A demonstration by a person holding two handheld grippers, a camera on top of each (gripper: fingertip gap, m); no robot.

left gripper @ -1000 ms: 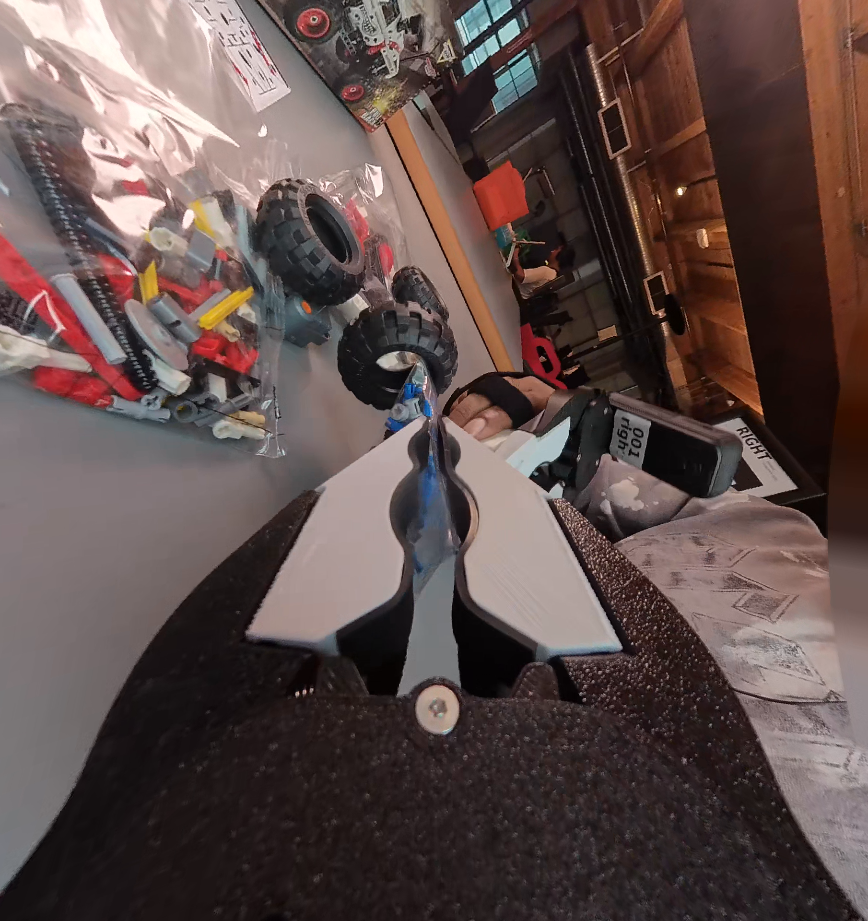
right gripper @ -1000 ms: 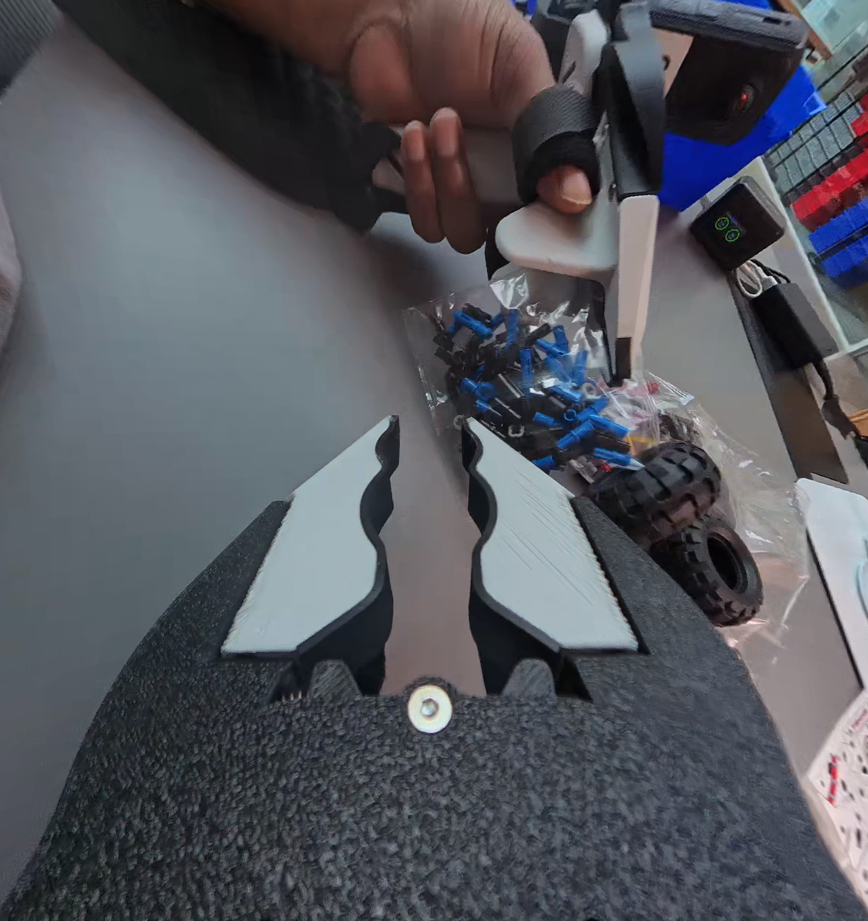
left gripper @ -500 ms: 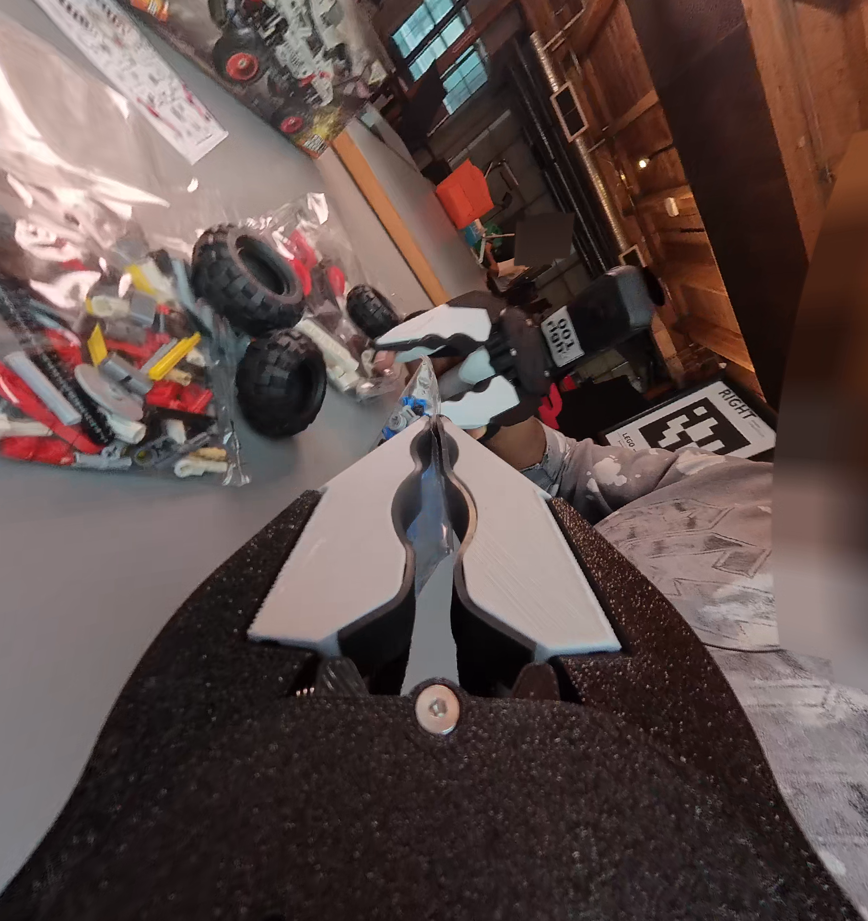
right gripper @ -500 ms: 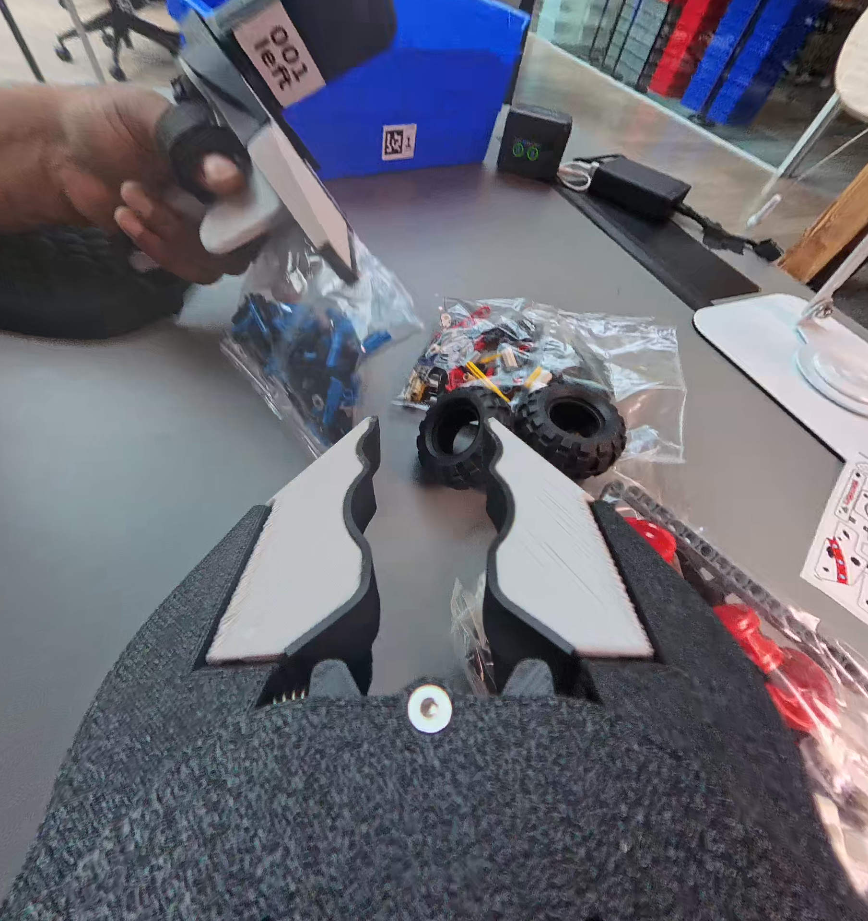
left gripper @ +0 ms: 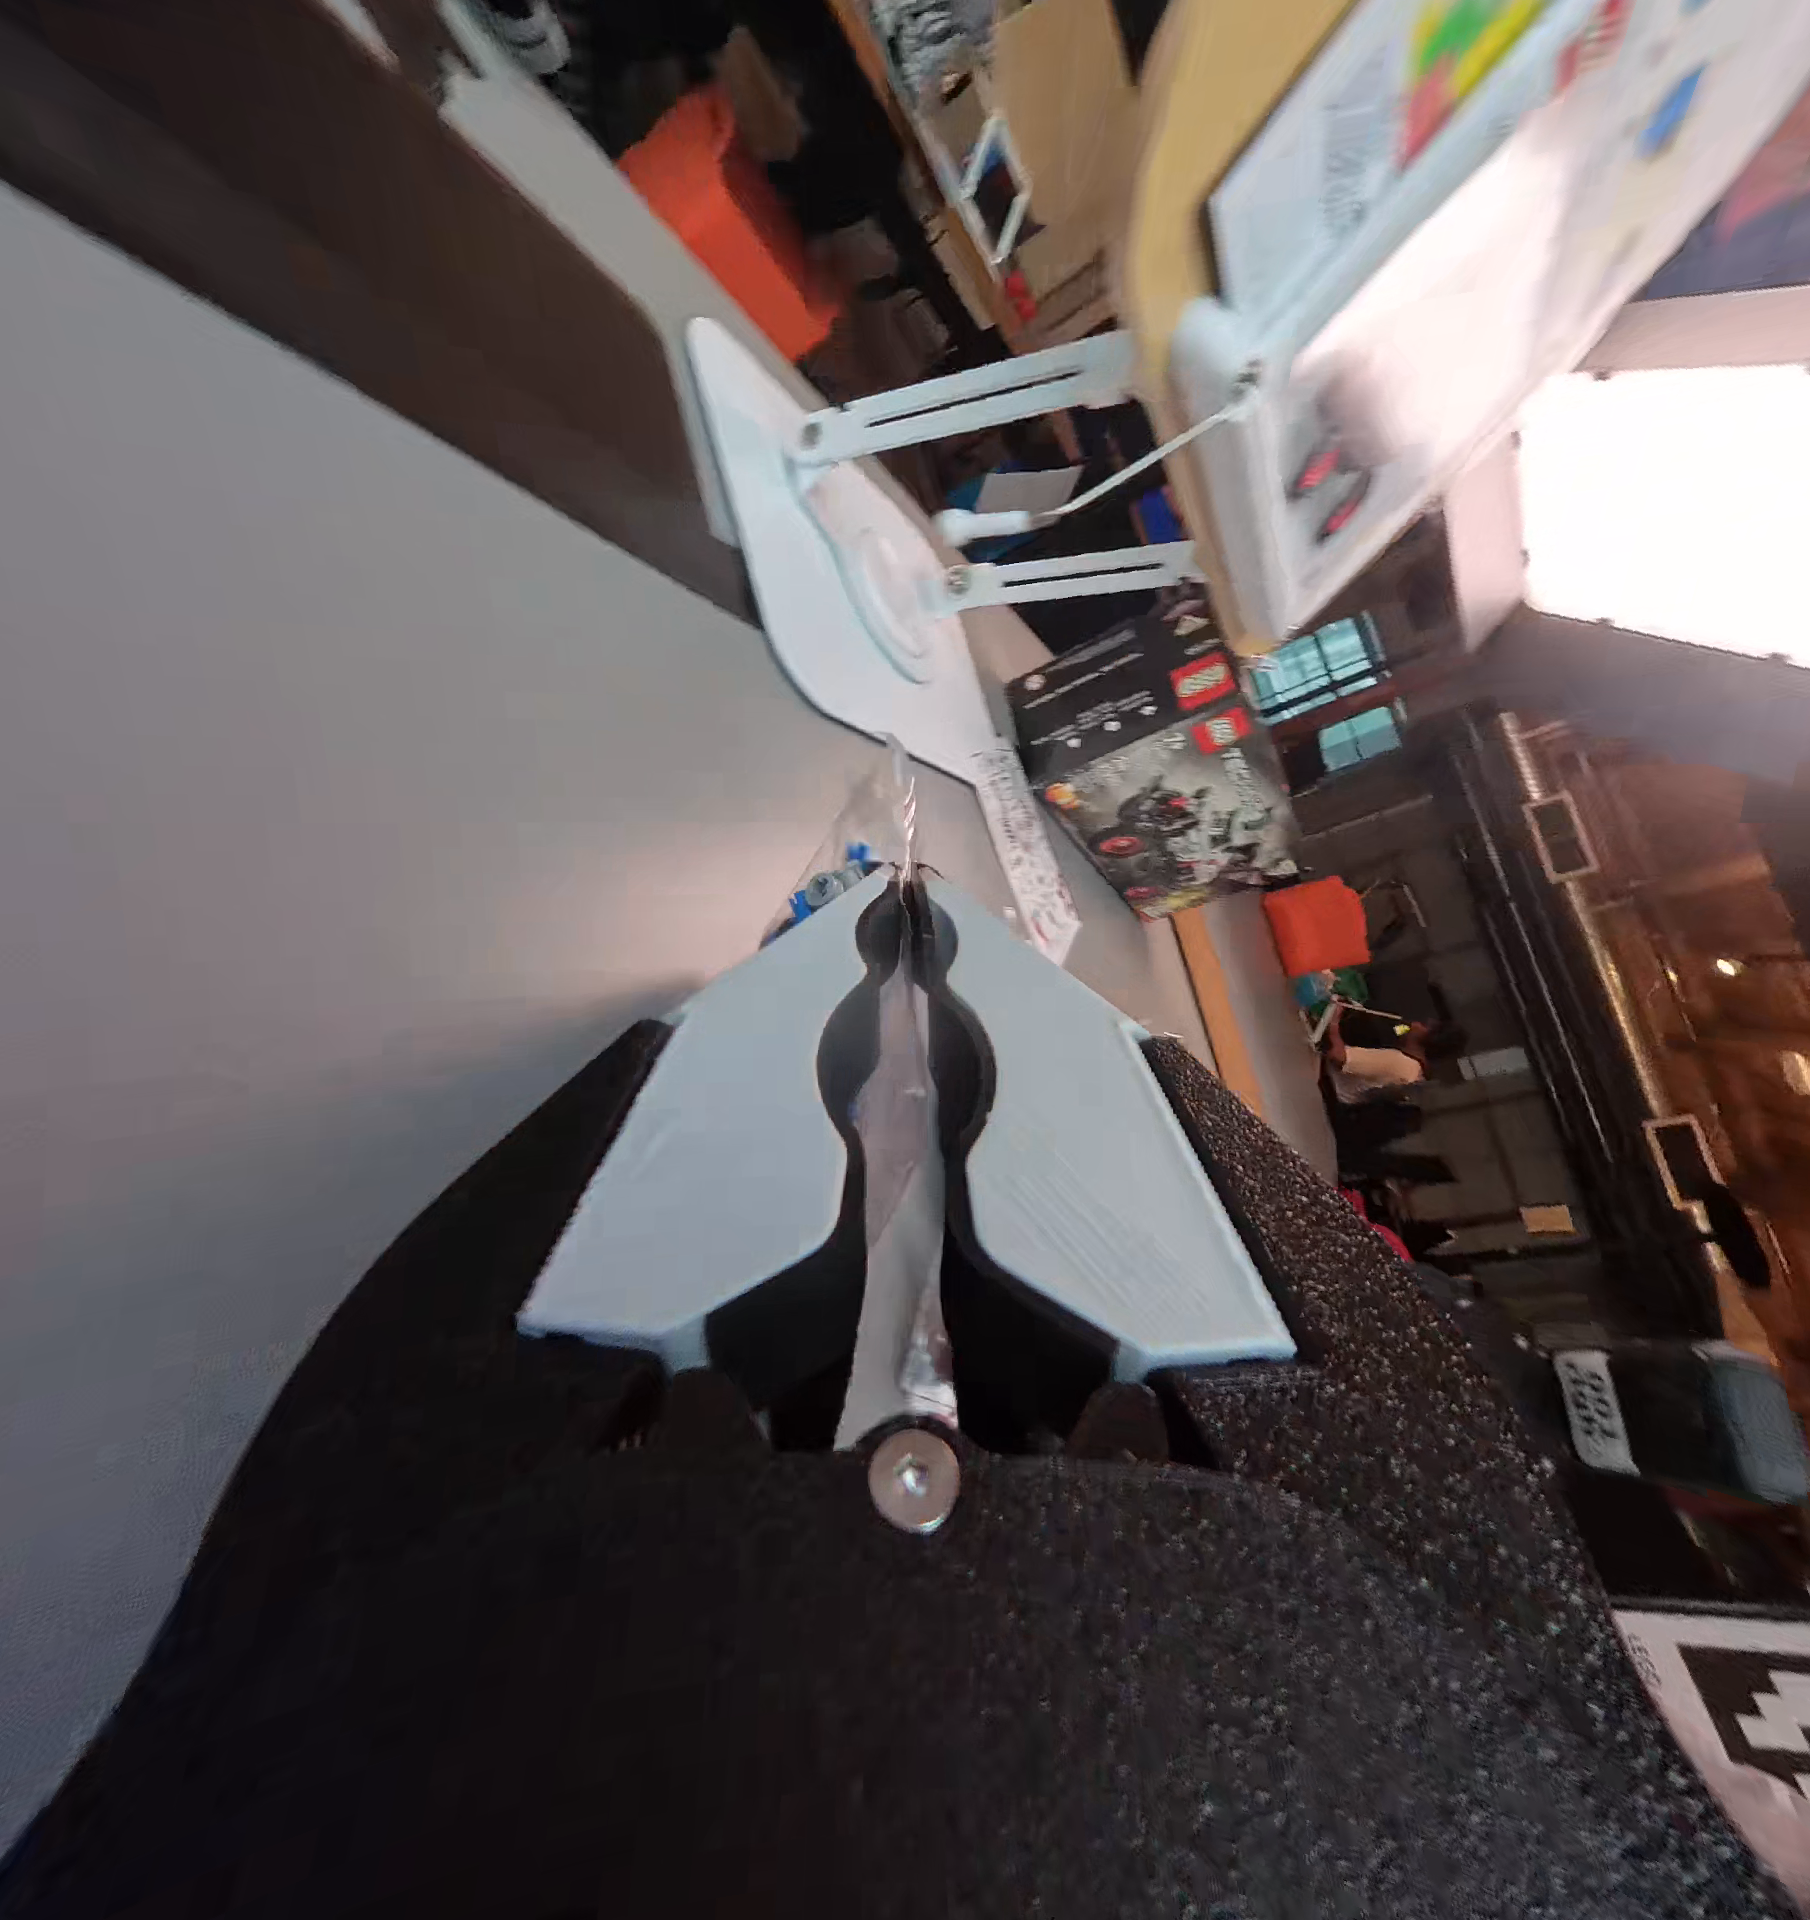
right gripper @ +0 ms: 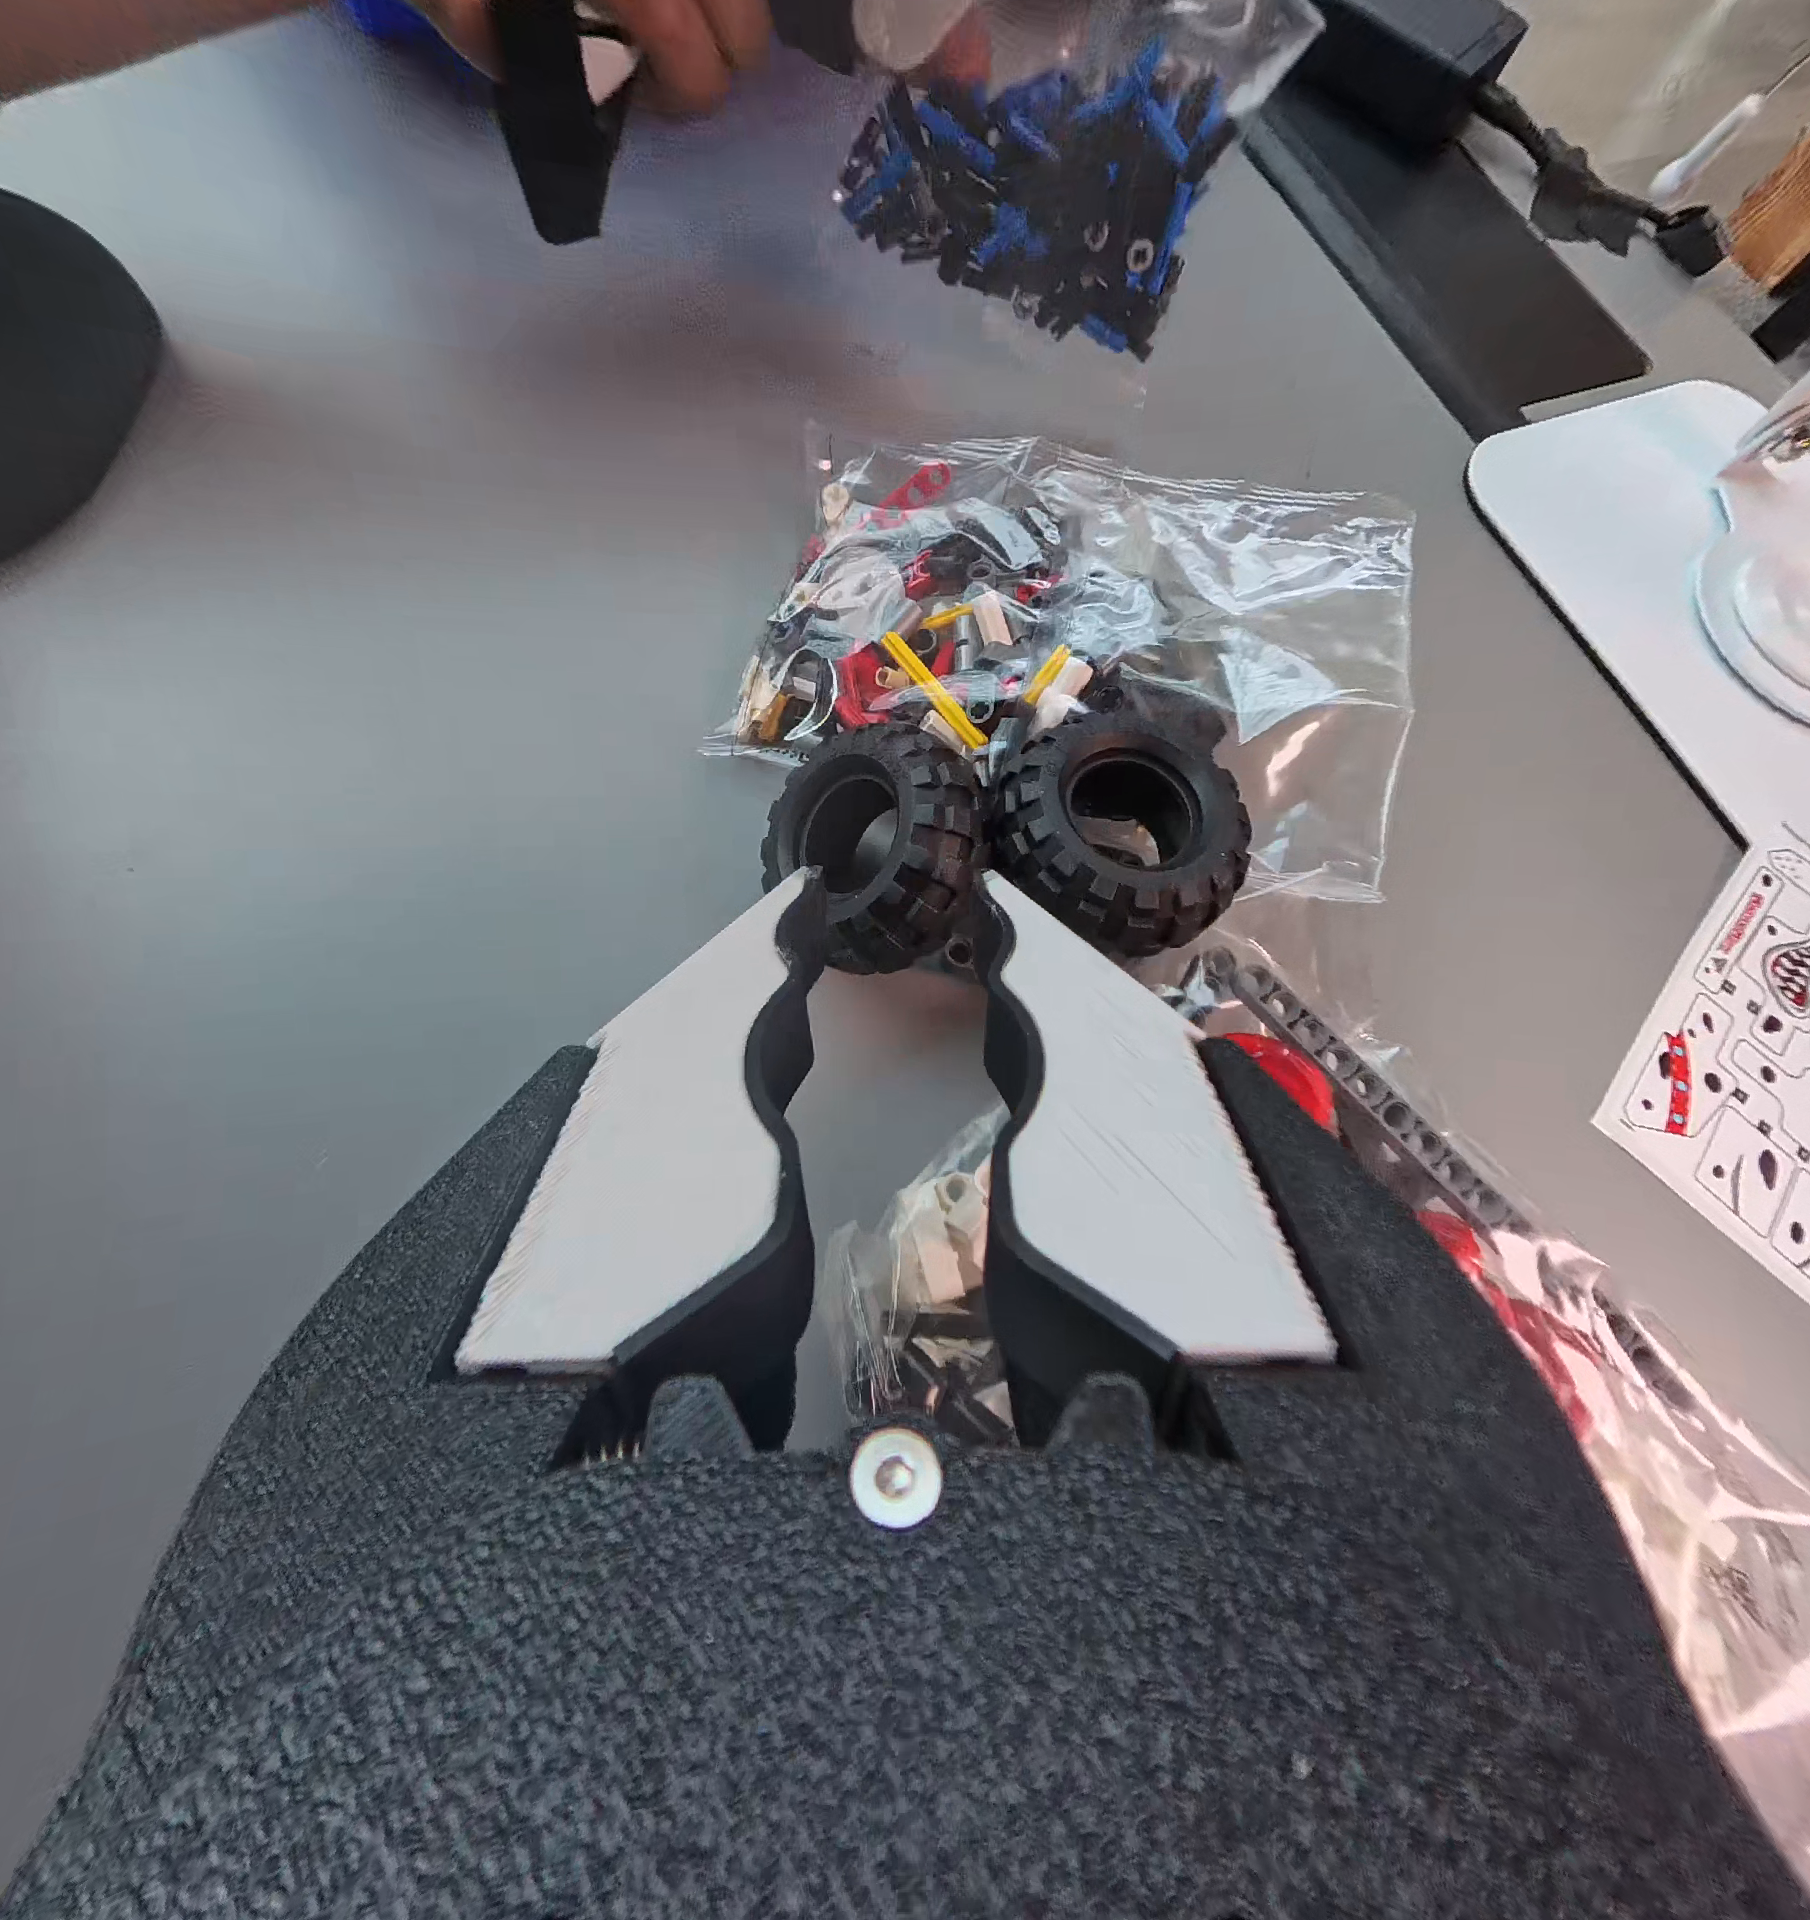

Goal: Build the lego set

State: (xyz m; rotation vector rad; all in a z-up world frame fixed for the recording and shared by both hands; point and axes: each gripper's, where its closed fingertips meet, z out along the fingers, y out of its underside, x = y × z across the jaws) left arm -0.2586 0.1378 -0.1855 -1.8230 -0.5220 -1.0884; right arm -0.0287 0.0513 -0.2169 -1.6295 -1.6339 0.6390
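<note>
My left gripper [left gripper: 906,883] is shut on the top edge of a clear bag of blue and black pins [left gripper: 851,844]. In the right wrist view that bag [right gripper: 1036,177] hangs in the air above the grey table [right gripper: 361,727], under a hand [right gripper: 672,42] at the top edge. My right gripper [right gripper: 896,894] is open and empty, its tips just short of a black tyre [right gripper: 870,842]. A second tyre [right gripper: 1129,821] lies beside it. Both tyres are at the near end of a clear bag of mixed small parts [right gripper: 1088,603].
A bag with red parts and a long black beam [right gripper: 1483,1226] lies at the right. A small bag of white pieces [right gripper: 942,1226] is under my right gripper. A sticker sheet [right gripper: 1753,1060], a white stand base [right gripper: 1607,540] and the set's box [left gripper: 1161,790] sit further off. About 25 cm separates my left fingertips from my right.
My left gripper has lifted the pin bag off the table and swung round. My right gripper has moved up to the tyres and its jaws have spread wider.
</note>
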